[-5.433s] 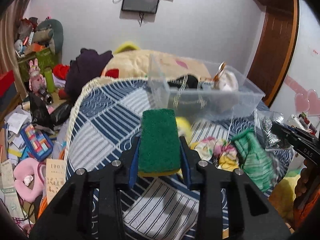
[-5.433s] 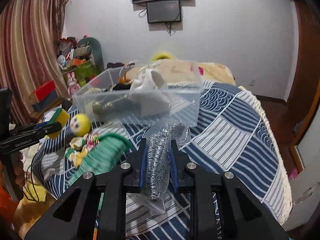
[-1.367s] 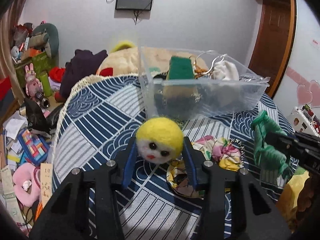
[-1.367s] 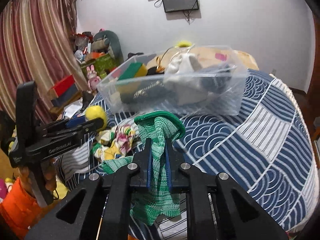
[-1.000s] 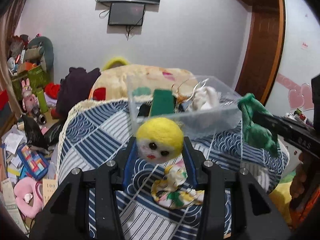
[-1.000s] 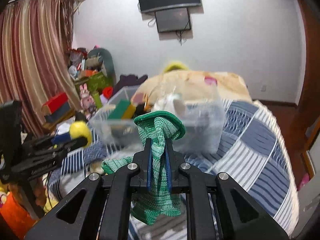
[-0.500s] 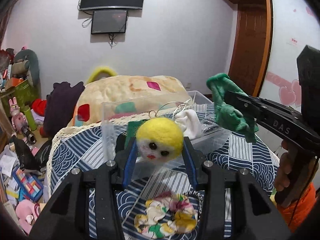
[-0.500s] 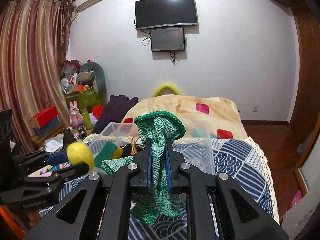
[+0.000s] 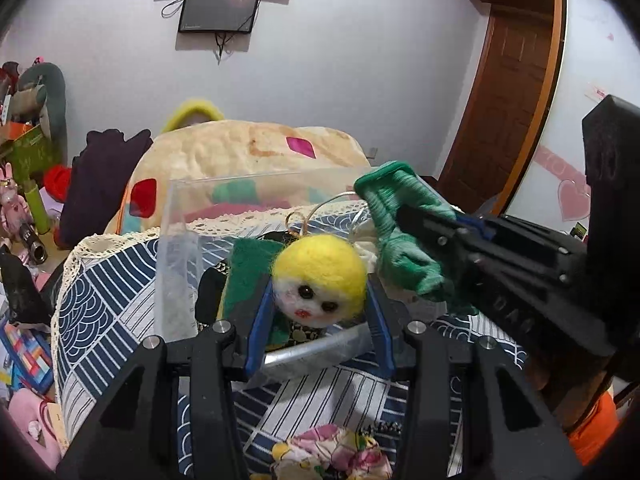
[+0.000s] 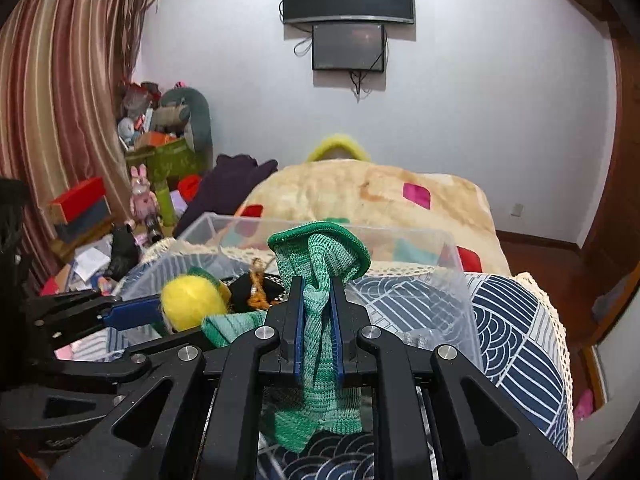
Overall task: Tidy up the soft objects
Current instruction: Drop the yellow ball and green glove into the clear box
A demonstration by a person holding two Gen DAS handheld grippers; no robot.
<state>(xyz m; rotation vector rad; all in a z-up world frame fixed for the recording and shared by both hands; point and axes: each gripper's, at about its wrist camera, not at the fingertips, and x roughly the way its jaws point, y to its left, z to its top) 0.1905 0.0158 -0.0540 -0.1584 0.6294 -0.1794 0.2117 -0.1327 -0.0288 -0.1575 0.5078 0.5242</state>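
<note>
My left gripper [image 9: 318, 292] is shut on a yellow felt doll head [image 9: 320, 276] with a white face, held above the open clear plastic bin [image 9: 176, 248]. My right gripper [image 10: 316, 300] is shut on a green knitted cloth [image 10: 320, 264], also over the bin [image 10: 452, 280]. In the left wrist view the right gripper [image 9: 404, 216] comes in from the right with the green cloth [image 9: 400, 240]. In the right wrist view the left gripper [image 10: 160, 312] holds the doll head [image 10: 192, 304] at lower left. A green sponge [image 9: 248, 276] stands inside the bin. A floral fabric piece [image 9: 332, 456] lies on the bedspread.
The bin stands on a bed with a blue-and-white patterned bedspread [image 9: 104, 300]. A beige blanket [image 10: 380, 196] lies behind it. Toys, boxes and papers clutter the floor at left [image 10: 140, 200]. A wooden door [image 9: 512, 92] is at right. Screens hang on the wall [image 10: 348, 20].
Both grippers have moved forward from beside the bin to above its opening, carrying the doll head and the green cloth. The floral fabric stays on the bedspread.
</note>
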